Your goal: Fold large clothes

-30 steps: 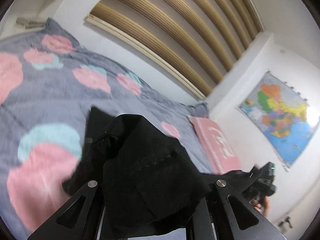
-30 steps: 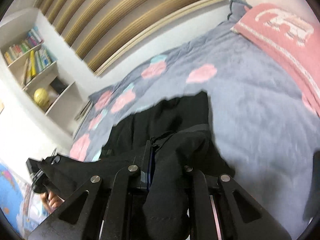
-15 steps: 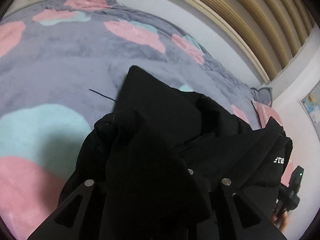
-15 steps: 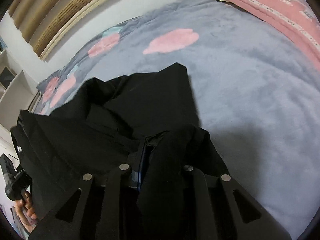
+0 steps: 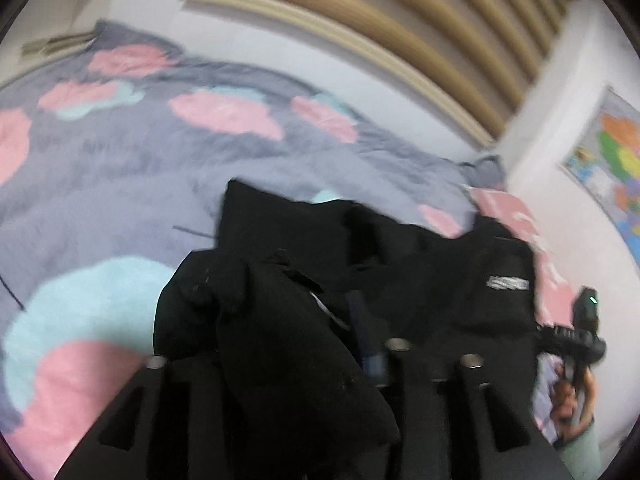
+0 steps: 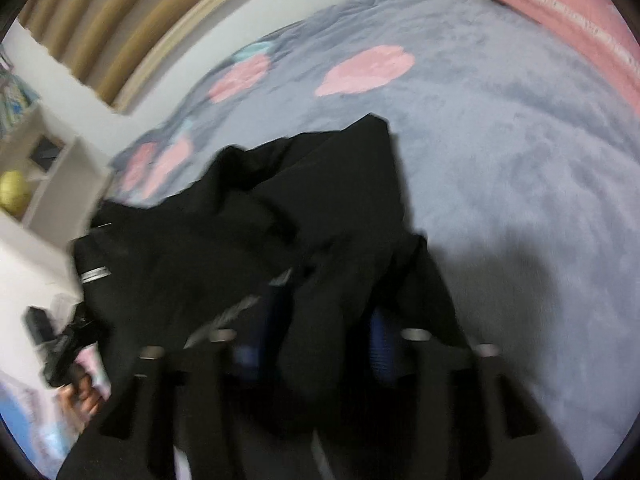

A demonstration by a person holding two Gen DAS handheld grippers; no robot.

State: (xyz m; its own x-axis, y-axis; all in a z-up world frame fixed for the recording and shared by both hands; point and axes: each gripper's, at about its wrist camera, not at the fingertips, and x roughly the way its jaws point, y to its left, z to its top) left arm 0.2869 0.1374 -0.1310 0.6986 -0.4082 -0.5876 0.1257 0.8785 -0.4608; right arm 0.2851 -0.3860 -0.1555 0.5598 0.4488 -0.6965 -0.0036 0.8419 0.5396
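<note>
On the grey bedspread (image 6: pixel 500 168) the black garment (image 6: pixel 248 216) is settling; left gripper (image 5: pixel 304 354) and right gripper (image 6: pixel 320 338), jaws just parting, are loosening their cloth; bunched fabric is risking snagging a pad, dragging the fold askew.

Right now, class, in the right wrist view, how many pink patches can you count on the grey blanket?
4, possibly more hidden under the black garment: one large patch upper middle, one to its left, and two close together near the blanket's left edge.
</note>
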